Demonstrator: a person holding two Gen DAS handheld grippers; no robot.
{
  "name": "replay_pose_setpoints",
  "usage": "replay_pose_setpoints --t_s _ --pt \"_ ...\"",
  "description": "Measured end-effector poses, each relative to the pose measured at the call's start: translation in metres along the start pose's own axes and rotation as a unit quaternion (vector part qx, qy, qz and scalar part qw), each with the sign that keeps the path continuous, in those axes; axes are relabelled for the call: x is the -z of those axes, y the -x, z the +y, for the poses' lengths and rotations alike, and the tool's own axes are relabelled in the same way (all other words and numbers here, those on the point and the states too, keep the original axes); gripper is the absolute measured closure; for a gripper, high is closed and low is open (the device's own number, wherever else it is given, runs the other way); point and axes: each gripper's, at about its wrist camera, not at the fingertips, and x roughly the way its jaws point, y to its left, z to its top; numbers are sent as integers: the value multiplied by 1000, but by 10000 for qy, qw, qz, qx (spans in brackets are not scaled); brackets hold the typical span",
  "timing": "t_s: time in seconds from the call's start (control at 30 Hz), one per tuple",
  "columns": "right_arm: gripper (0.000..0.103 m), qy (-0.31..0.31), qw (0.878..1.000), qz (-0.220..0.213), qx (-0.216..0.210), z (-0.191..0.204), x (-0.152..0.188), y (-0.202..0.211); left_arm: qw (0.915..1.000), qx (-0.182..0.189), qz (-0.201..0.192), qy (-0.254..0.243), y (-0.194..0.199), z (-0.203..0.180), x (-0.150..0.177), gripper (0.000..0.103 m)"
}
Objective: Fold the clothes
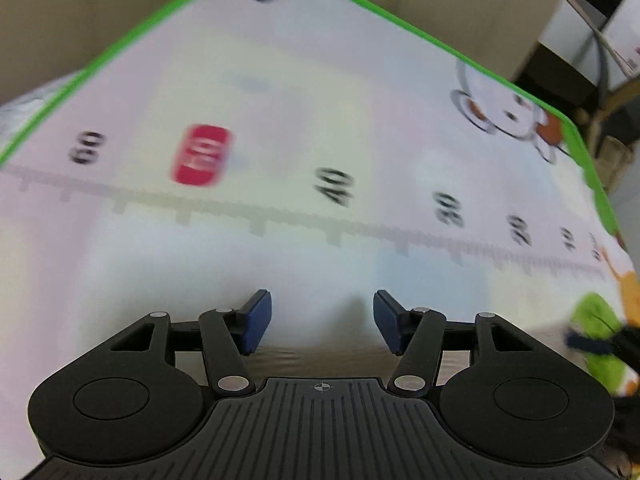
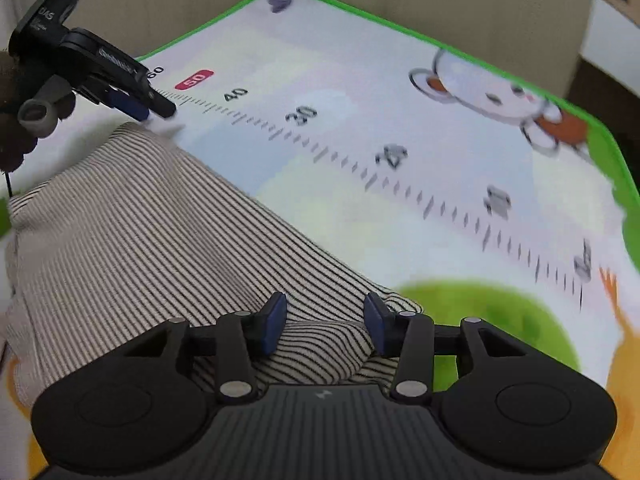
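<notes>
Garment (image 2: 140,240) lies on mat (image 2: 360,92), left claw (image 2: 154,114) at far corner, right claw (image 2: 326,326) at near edge.

One striped garment (image 2: 160,232) lies on one play mat (image 2: 360,80) edged in green. Two grippers work over it, the left gripper (image 2: 150,110) and the right gripper (image 2: 326,324). One cartoon bear (image 2: 492,96) and one printed ruler (image 2: 360,168) show on the mat.

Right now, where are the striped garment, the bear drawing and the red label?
striped garment (image 2: 160,240), right wrist view, middle of the cloth.
bear drawing (image 2: 492,92), right wrist view, its face.
red label (image 1: 202,155), left wrist view, its centre.
</notes>
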Motion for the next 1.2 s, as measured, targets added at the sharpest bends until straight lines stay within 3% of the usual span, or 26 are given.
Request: replay_pose_setpoints --t_s 0.07,0.2,0.27,0.4,0.57,0.63,0.73,0.8,0.9,1.2 --pt "60 46 10000 65 -34 5 7 6 9999 17 -85 135 7 14 -1 41" --pt "58 -70 9991 224 -351 -2 7 18 9986 519 117 23 32 12 15 36" --pt "46 -282 9983 122 -493 -14 -3 23 9957 834 379 -137 45 3 34 30" --pt "43 -520 9974 -234 -437 -30 -24 28 9836 1449 998 -395 69 -21 76 17" --pt "45 -92 9990 -208 -387 -17 -34 12 9596 2105 1841 -299 70 -41 120 17" --pt "47 87 9992 -95 -391 -9 -32 4 9534 2116 2142 -210 60 -44 135 19" --pt "47 201 9995 3 -249 -4 -29 -2 9599 1660 2249 -224 41 -43 143 33" --pt "47 182 9997 39 -179 -6 -29 -4 9613 1561 2270 37 29 -33 137 47" --pt "47 -18 9999 103 -114 -14 -27 -6 9622 1608 2134 534 22 -18 120 49" --pt "47 -250 9994 177 -177 -6 -33 -20 9885 994 1133 114 9 -16 65 50"
